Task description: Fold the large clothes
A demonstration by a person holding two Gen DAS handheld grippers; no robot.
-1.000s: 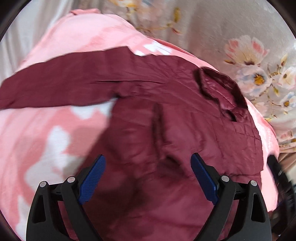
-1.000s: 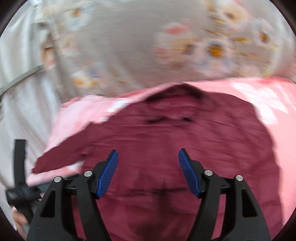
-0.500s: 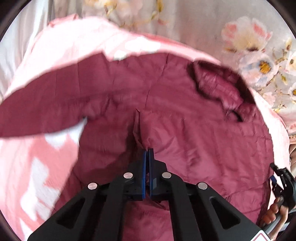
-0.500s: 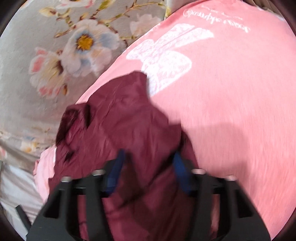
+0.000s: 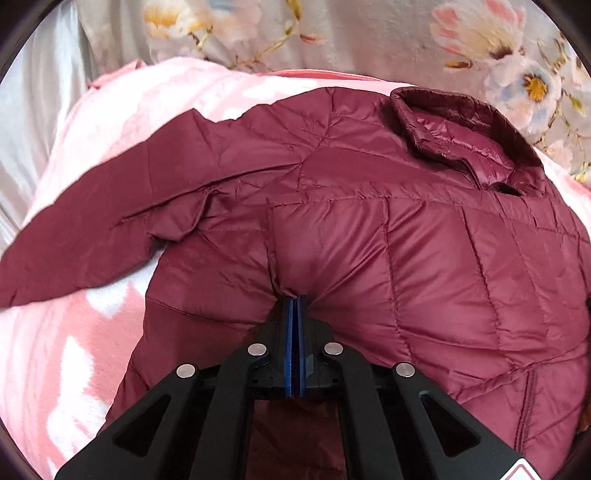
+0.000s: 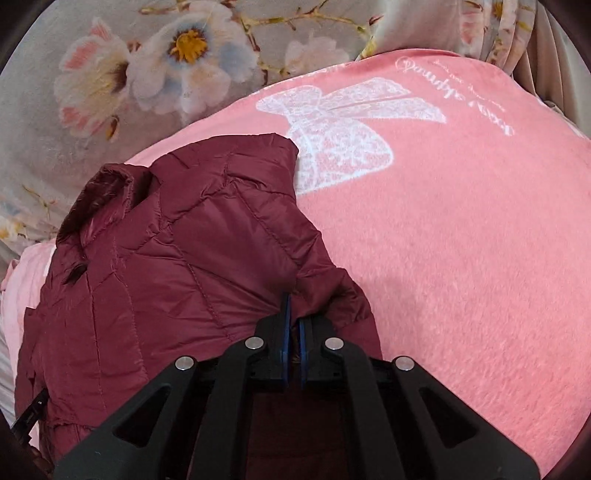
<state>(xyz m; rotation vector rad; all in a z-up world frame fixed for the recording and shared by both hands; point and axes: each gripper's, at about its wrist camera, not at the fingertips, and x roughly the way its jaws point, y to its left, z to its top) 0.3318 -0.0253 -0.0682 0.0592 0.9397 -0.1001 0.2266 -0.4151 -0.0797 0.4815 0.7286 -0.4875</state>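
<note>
A maroon quilted jacket lies on a pink blanket, its collar at the far right and one sleeve stretched out to the left. My left gripper is shut on a pinch of the jacket's body fabric. In the right wrist view the jacket lies at the left with its collar at the far left. My right gripper is shut on the jacket's right edge, with fabric bunched around its tips.
The pink blanket with a white butterfly print spreads to the right of the jacket. A grey floral sheet lies beyond it, and it also shows in the left wrist view. Pale cloth hangs at the far left.
Both grippers were open above the jacket a second ago. Each has come down and shut on jacket fabric. The right one has swung to the jacket's right edge.
</note>
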